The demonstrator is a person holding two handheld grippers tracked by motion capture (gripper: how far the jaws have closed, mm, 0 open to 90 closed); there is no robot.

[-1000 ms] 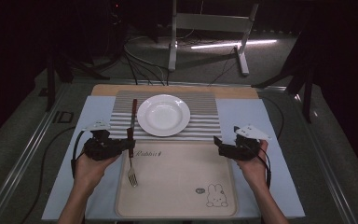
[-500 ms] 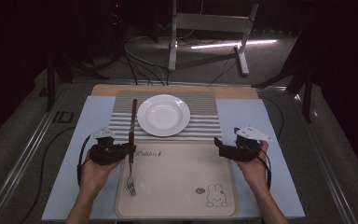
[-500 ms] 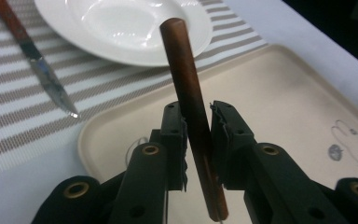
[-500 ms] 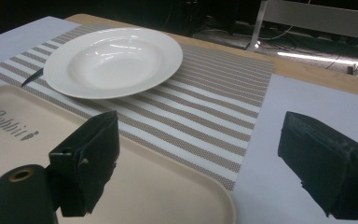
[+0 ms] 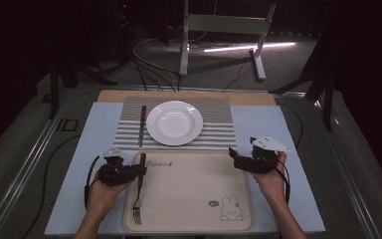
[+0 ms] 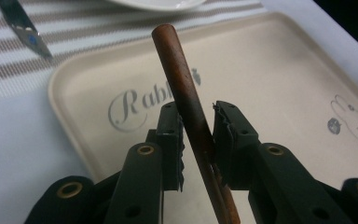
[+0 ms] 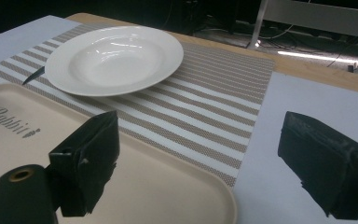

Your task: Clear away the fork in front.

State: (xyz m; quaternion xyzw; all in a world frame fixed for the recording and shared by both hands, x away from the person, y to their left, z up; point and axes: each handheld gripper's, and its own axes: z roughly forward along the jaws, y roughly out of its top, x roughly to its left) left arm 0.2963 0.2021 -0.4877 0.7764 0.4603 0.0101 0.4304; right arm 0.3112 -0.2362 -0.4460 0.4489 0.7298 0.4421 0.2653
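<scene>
A fork with a brown wooden handle lies on the beige rabbit tray, tines toward the person. My left gripper sits low at the tray's left edge with the handle between its jaws. Its jaws have just been opening, and a thin gap shows beside the handle, so they no longer clamp it. My right gripper hovers at the tray's right edge, wide open and holding nothing.
A white plate sits on a striped placemat behind the tray, with a brown-handled knife to its left. A pale blue sheet covers the table. Cables and a metal stand lie on the floor beyond.
My left gripper has come down and toward the person with the fork, which now lies on the tray. Its jaws have loosened around the handle. The right hand has stayed still.
</scene>
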